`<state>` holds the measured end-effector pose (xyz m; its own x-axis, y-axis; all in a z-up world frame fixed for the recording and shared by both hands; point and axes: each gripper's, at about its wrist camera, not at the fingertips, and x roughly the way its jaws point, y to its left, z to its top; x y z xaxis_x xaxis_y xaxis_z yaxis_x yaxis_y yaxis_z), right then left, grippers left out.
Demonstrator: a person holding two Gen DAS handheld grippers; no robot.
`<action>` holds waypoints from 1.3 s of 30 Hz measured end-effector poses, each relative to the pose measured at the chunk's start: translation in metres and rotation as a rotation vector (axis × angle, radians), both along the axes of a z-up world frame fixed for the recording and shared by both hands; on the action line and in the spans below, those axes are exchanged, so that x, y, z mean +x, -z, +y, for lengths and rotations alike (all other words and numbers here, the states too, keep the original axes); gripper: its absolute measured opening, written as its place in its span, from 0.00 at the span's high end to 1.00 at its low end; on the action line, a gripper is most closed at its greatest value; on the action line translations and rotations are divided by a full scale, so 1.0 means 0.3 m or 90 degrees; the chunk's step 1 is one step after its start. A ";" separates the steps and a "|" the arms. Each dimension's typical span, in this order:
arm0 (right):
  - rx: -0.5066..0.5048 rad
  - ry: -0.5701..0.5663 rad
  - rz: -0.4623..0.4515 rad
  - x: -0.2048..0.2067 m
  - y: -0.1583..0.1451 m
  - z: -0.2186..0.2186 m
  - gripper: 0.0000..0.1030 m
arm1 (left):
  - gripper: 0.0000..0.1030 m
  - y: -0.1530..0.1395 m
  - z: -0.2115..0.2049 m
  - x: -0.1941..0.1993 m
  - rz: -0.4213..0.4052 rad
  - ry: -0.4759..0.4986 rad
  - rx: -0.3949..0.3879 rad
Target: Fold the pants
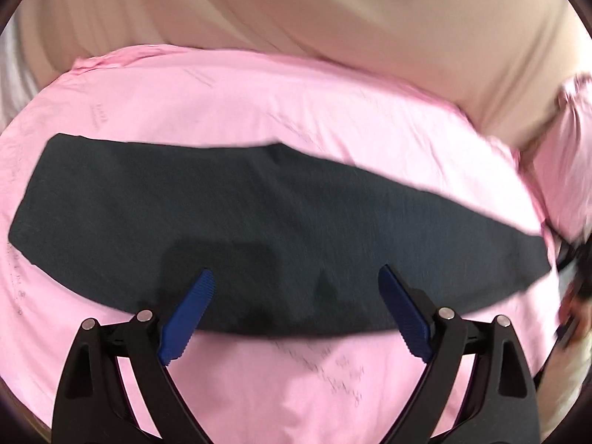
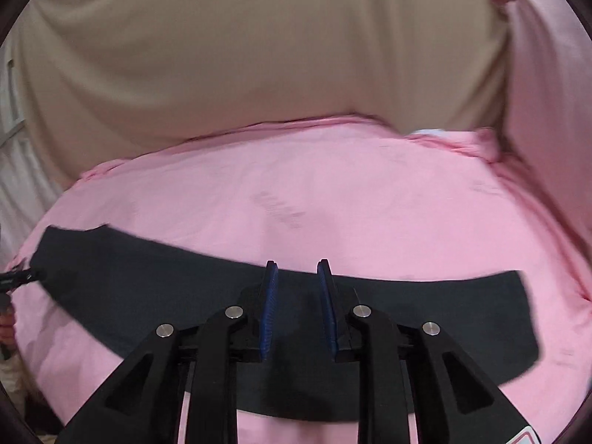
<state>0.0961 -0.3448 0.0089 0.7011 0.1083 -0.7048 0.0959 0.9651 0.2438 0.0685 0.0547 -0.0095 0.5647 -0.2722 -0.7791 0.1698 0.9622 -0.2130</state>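
**A:** Blue pads (image 1: 188, 314) on your left tongs (image 1: 296, 310) sit closest to the lens, spread wide with nothing between them, hanging over the near edge of the pants (image 1: 259, 229).

**B:** And my right tongs (image 2: 298, 307)?

**A:** Those stand with only a narrow gap, and no cloth is pinched in it. They hover above the middle of the same dark band. You're holding nothing on either side.

**B:** Where exactly are the pants?

**A:** Flat on the pink sheet (image 1: 296, 111), lying as one long, narrow dark strip from left to right, with a tan cloth (image 2: 259, 55) hanging behind. It looks to me as if the legs are already laid one over the other, so the lengthwise fold seems done. I can't tell waistband from hems in this blur.

**B:** So what's next?

**A:** My guess is the crosswise fold. You'd need to take one short end, both corners, and carry it over to meet the other end without dragging the layer beneath. Your right tongs would have to open first.

**B:** Count it for me.

**A:** One pair of pants, one pink sheet, one tan cloth, two tongs
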 end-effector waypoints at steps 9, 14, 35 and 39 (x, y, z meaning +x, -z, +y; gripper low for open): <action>0.097 -0.262 0.064 0.529 0.052 0.566 0.69 | 0.16 0.169 0.083 0.035 0.058 0.003 0.067; 0.104 -0.342 0.112 0.726 0.126 0.779 0.63 | 0.14 0.184 0.081 0.015 0.033 0.034 0.076; 0.203 -0.490 0.218 0.888 0.291 0.899 0.64 | 0.14 0.143 0.250 0.145 0.045 0.008 -0.046; 0.226 -0.489 0.200 0.950 0.281 0.940 0.78 | 0.14 0.173 0.244 0.126 0.049 0.014 -0.032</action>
